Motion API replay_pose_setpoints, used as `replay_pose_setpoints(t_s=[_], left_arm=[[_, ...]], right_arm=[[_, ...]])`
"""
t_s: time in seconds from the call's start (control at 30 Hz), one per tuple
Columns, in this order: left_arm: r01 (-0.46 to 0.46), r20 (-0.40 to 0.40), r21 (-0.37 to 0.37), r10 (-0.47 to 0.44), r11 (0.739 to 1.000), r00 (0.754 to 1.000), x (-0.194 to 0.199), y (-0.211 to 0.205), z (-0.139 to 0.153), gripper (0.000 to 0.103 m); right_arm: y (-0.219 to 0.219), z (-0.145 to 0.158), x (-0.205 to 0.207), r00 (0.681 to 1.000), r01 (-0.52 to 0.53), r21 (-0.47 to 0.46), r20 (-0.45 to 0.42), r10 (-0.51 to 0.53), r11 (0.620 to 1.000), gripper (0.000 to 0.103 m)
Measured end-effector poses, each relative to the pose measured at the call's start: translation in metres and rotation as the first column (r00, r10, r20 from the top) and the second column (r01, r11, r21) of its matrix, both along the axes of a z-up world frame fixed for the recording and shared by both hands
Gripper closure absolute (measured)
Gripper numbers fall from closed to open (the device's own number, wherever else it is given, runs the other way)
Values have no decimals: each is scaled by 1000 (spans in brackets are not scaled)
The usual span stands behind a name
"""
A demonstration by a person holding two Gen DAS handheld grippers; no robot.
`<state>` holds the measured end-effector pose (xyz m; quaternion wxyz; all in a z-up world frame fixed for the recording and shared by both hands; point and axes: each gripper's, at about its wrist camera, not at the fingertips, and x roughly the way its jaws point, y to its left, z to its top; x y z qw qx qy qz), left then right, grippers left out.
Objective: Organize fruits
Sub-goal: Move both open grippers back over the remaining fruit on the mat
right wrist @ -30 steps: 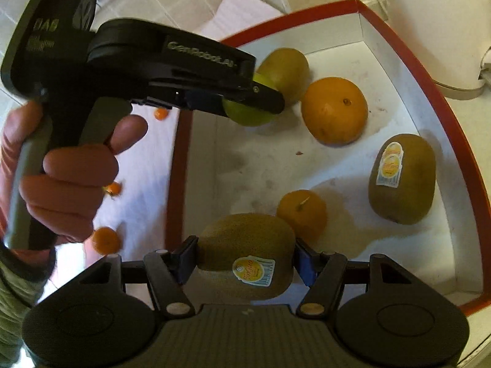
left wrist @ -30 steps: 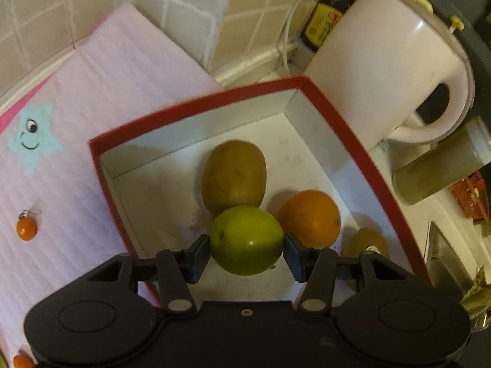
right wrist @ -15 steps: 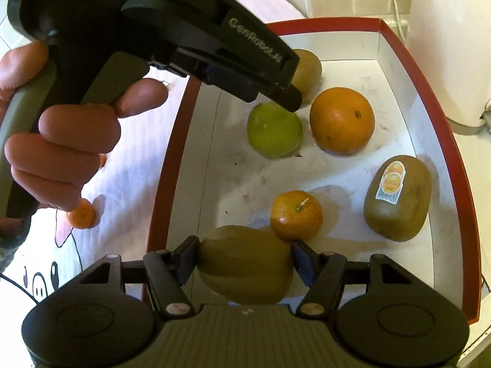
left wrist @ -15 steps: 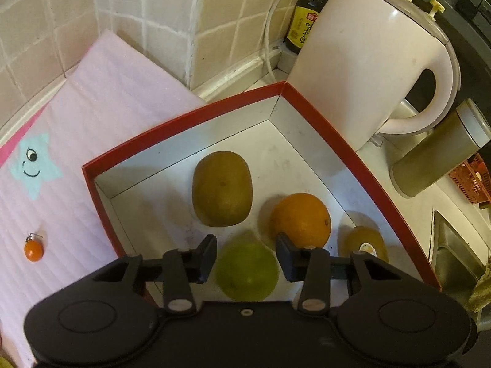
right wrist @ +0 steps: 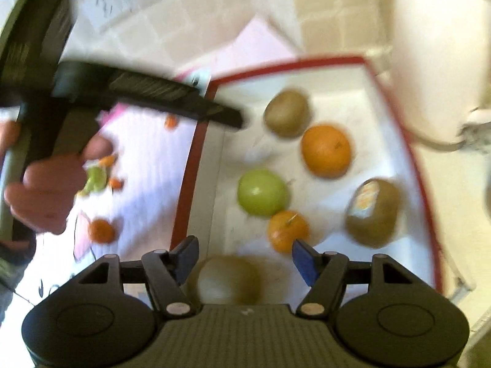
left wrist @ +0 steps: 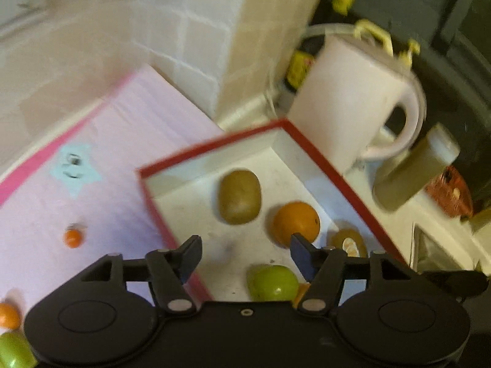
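A white box with a red rim [left wrist: 322, 159] [right wrist: 196, 159] holds several fruits. In the left wrist view my left gripper [left wrist: 245, 254] hangs above it, jaws opening with nothing between them. The green apple [left wrist: 273, 282] [right wrist: 262, 193] lies loose on the box floor beneath. Beyond it are a kiwi [left wrist: 239, 196], an orange [left wrist: 296, 224] and a stickered kiwi [left wrist: 348, 242]. My right gripper [right wrist: 245, 257] is also opening. A kiwi [right wrist: 225, 279] rests on the box floor under its fingers, clear of both pads. A tangerine [right wrist: 288, 230] sits next to the apple.
A pink mat [left wrist: 107, 153] left of the box carries small tangerines [left wrist: 73, 237] [right wrist: 101, 230] and a green fruit [right wrist: 95, 178]. A white kettle [left wrist: 353, 101] and a jar [left wrist: 411, 171] stand by the box's right side. Tiled wall behind. A hand [right wrist: 46, 190] holds the left gripper [right wrist: 236, 119].
My left gripper let go of the green apple, which now lies in the box, then rose and opened wide. My right gripper released its kiwi onto the box floor and lifted.
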<state>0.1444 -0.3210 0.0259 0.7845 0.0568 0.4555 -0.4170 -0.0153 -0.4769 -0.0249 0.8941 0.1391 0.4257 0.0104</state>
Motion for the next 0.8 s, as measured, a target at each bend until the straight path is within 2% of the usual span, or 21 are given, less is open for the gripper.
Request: replay_pose_setpoints(t_s=[0.1, 0.17, 0.23, 0.33, 0.4, 0.57, 0.7, 0.8], left_arm=[[-68, 54, -49, 71, 996, 996, -6, 38, 22, 23], [-113, 97, -68, 120, 991, 988, -11, 66, 37, 23], [-164, 138, -88, 175, 982, 975, -16, 99, 53, 23], [-252, 174, -136, 273, 958, 946, -20, 151, 76, 23], [-313, 194, -167, 342, 935, 920, -22, 186, 91, 23], [-449, 252, -213, 493, 868, 833, -42, 268, 120, 21], [-551, 275, -242, 601, 798, 750, -60, 334, 132, 21], [-620, 281, -249, 668, 744, 689, -74, 374, 132, 21]], right_arm=[[-11, 18, -18, 994, 92, -5, 58, -91, 996, 28], [-12, 32, -27, 987, 120, -38, 114, -115, 992, 29], [-7, 48, -30, 974, 155, -82, 182, -139, 984, 28], [6, 72, -31, 948, 169, -92, 288, -136, 981, 27], [19, 86, -30, 928, 153, -80, 355, -115, 985, 20], [57, 112, -18, 876, 69, -51, 481, -37, 996, 17], [94, 125, -7, 834, -13, -38, 550, 32, 999, 7], [123, 125, 3, 807, -76, -44, 584, 88, 996, 6]])
